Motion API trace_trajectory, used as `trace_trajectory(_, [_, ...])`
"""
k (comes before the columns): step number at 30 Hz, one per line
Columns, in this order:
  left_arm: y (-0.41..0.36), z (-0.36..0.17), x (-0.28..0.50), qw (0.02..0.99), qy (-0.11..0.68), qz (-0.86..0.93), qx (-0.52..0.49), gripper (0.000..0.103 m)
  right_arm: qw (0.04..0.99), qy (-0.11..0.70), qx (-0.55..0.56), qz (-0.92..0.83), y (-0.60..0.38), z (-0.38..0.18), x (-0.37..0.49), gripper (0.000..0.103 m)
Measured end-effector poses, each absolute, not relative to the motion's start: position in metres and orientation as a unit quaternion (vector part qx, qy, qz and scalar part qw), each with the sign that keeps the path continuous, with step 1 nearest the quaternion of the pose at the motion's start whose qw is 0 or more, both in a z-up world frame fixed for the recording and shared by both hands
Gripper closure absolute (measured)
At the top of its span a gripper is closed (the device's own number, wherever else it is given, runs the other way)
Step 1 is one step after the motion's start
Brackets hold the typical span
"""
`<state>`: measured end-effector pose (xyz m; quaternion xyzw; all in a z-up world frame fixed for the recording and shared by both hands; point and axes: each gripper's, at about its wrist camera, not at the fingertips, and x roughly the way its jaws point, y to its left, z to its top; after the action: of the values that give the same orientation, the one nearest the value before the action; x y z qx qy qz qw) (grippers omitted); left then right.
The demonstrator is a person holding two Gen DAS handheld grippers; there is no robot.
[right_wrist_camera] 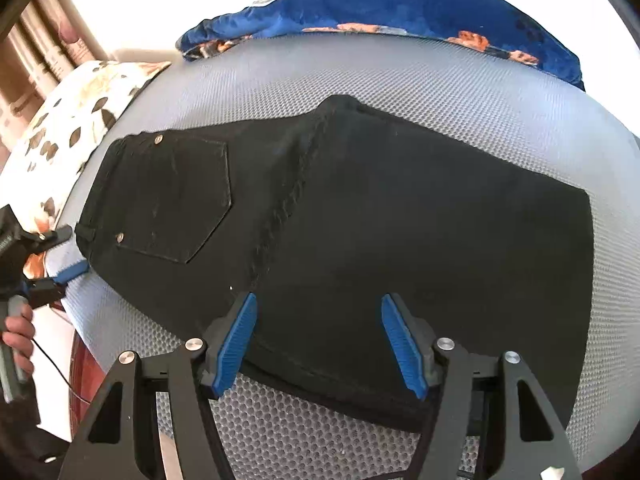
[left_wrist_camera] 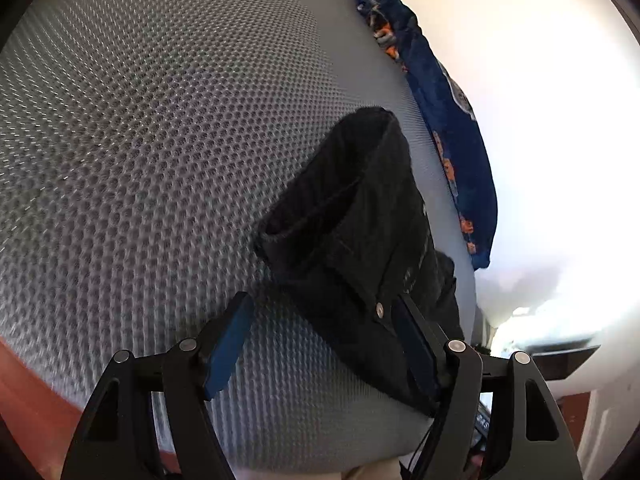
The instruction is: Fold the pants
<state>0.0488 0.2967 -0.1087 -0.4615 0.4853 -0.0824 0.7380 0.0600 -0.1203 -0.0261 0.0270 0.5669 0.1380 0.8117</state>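
Black pants (right_wrist_camera: 360, 216) lie folded flat on a grey mesh mattress (right_wrist_camera: 400, 76), back pocket up, waistband to the left. My right gripper (right_wrist_camera: 318, 340) is open, its blue pads over the near edge of the pants. My left gripper (left_wrist_camera: 324, 344) is open at the waistband end of the pants (left_wrist_camera: 352, 224); its right finger (left_wrist_camera: 416, 344) lies against the cloth near a metal button. The left gripper also shows at the left edge of the right wrist view (right_wrist_camera: 66, 252), open beside the waistband.
A blue and orange patterned blanket (right_wrist_camera: 400, 8) lies bunched along the mattress's far edge, also in the left wrist view (left_wrist_camera: 448, 120). A floral pillow (right_wrist_camera: 76, 116) sits at the left end. A red-brown bed frame (left_wrist_camera: 32, 384) runs below the mattress.
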Motion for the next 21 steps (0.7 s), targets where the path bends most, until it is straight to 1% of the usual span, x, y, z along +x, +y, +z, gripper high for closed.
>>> trace_trajectory(6, [0.305,-0.119,0.069,0.743,0.438,-0.103,-0.496,0.031,0.813,0.569,0.027,0.122,-0.122,-0.025,0.067,0.04])
trace_trajectory(12, [0.292,-0.113,0.091,0.775,0.429,-0.115,-0.45,0.032,0.811,0.573,0.032,0.116,-0.112,-0.029,0.073,0.04])
trace_trajectory(14, [0.288,-0.115,0.092,0.783,0.432,-0.12,-0.431,0.043,0.811,0.572,0.036,0.114,-0.109,-0.03,0.075,0.04])
trace_trajectory(15, [0.286,-0.116,0.094,0.785,0.436,-0.12,-0.423,0.051,0.812,0.571,0.037,0.114,-0.108,-0.03,0.075,0.04])
trace_trajectory(17, [0.285,-0.119,0.096,0.781,0.438,-0.123,-0.427,0.059,0.813,0.569,0.04,0.115,-0.107,-0.029,0.075,0.04])
trace_trajectory(18, [0.287,-0.121,0.096,0.778,0.439,-0.125,-0.432,0.07,0.814,0.568,0.04,0.114,-0.108,-0.029,0.075,0.04])
trace_trajectory(21, [0.293,-0.116,0.091,0.768,0.441,-0.137,-0.443,0.075,0.815,0.567,0.048,0.109,-0.113,-0.029,0.076,0.04])
